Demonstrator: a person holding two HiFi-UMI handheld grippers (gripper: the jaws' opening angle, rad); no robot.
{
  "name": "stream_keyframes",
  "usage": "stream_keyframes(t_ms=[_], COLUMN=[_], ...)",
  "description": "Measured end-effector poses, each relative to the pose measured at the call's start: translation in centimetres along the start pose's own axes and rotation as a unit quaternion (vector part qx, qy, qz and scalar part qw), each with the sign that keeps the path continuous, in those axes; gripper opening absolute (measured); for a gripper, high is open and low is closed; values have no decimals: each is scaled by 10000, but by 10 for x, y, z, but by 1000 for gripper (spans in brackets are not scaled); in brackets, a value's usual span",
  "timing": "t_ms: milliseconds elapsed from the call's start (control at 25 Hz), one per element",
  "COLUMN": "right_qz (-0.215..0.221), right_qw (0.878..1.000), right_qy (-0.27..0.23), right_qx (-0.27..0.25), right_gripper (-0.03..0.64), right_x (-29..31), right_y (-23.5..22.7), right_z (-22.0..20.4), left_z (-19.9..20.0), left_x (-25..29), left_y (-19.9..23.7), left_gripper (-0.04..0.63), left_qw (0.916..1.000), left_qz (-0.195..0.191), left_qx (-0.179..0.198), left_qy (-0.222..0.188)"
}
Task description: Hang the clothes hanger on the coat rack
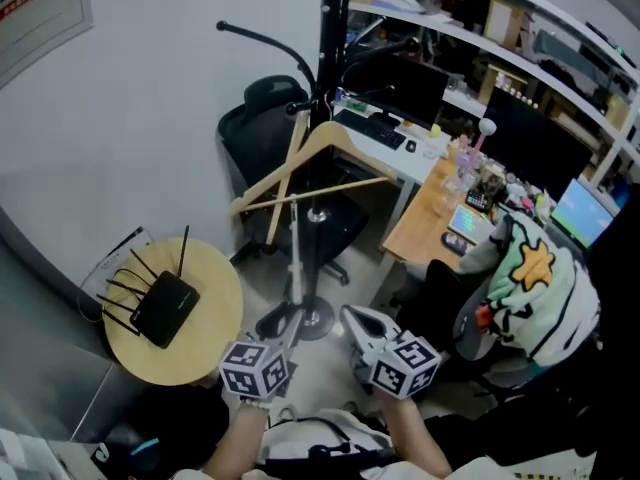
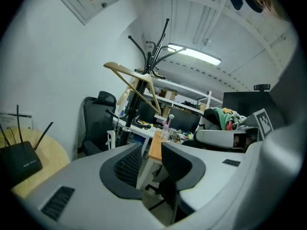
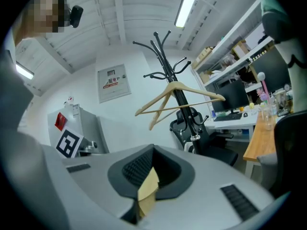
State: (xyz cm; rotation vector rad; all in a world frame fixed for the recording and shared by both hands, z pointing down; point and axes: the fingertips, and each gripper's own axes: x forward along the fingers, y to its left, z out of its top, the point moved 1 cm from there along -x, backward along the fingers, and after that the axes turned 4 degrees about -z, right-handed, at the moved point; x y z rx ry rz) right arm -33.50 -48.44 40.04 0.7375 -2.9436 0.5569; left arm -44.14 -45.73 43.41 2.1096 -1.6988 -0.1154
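Hanger (image 3: 199, 90) hangs on rack (image 1: 330, 28), well clear of parted left tool (image 2: 152, 151), closed right tool (image 3: 152, 155).

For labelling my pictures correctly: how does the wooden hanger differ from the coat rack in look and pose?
The wooden hanger is pale and triangular; the coat rack is dark, a pole with curved arms. The hanger hangs tilted above the floor; the coat rack stands upright on it. Both are slender, and they touch.

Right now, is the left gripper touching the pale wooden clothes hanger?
Apart. Left gripper view: the left gripper has open, empty jaws, and the pale wooden clothes hanger hangs far beyond them on the black coat rack.
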Motion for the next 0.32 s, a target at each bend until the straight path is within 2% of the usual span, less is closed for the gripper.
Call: stream_keyframes(t_ms=[320], right_qz=[-114], right_qw=[9999], right_qy=[95], right_qx=[-18], right_gripper=[0], right_x=[7], right_y=[20], right_z=[-9], left_z=[-18], left_x=[-15], left_y=[4], left_gripper=[126], left_qw=[9997], left_qz=[-160], left_qx=[-73], left_qy=[194])
